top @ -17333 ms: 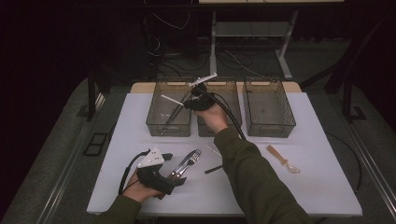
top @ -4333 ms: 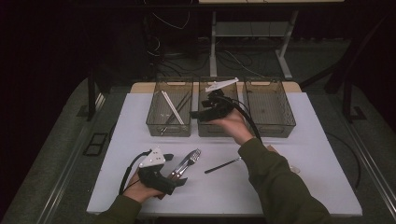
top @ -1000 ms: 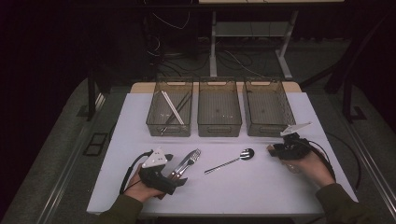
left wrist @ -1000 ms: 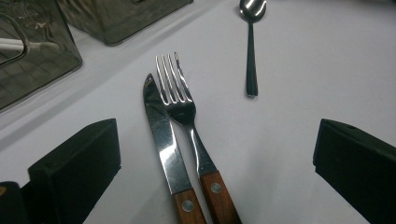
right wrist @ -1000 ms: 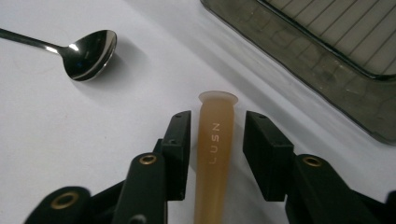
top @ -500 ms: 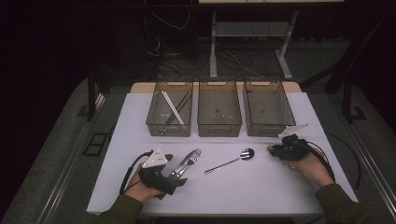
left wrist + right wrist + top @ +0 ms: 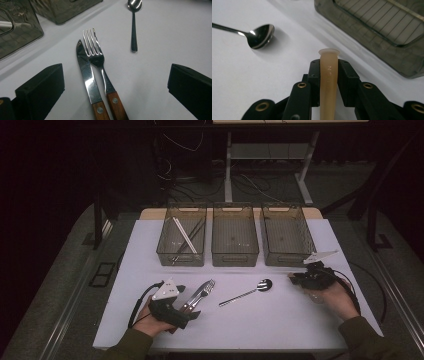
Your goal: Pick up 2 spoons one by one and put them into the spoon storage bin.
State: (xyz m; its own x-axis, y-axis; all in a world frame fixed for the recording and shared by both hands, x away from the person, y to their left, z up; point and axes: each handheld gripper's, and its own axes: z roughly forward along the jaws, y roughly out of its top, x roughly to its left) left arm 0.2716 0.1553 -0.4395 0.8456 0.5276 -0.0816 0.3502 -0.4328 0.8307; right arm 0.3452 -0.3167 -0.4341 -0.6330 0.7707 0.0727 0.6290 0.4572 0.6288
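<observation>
My right gripper (image 7: 328,67) is shut on the handle of a tan plastic utensil (image 7: 328,82); its jaws have just been closing, with that handle between them. In the high view the right gripper (image 7: 295,279) rests low at the table's right side, in front of the right bin (image 7: 288,261). A metal spoon (image 7: 245,293) lies mid-table, its bowl (image 7: 260,35) pointing toward the right gripper. My left gripper (image 7: 115,82) stands open over the wooden handles of a knife (image 7: 87,75) and a fork (image 7: 96,55), which lie side by side; the pads touch neither.
Three dark see-through bins stand in a row at the back of the white table (image 7: 280,325). The left bin (image 7: 181,261) holds white sticks and dark utensils. The middle bin (image 7: 235,261) stands beside it. Cables trail from both grippers.
The right hand has come from the bins down to the table's right side, where the tan utensil lay; over the last second it hardly moves. The left hand keeps still.
</observation>
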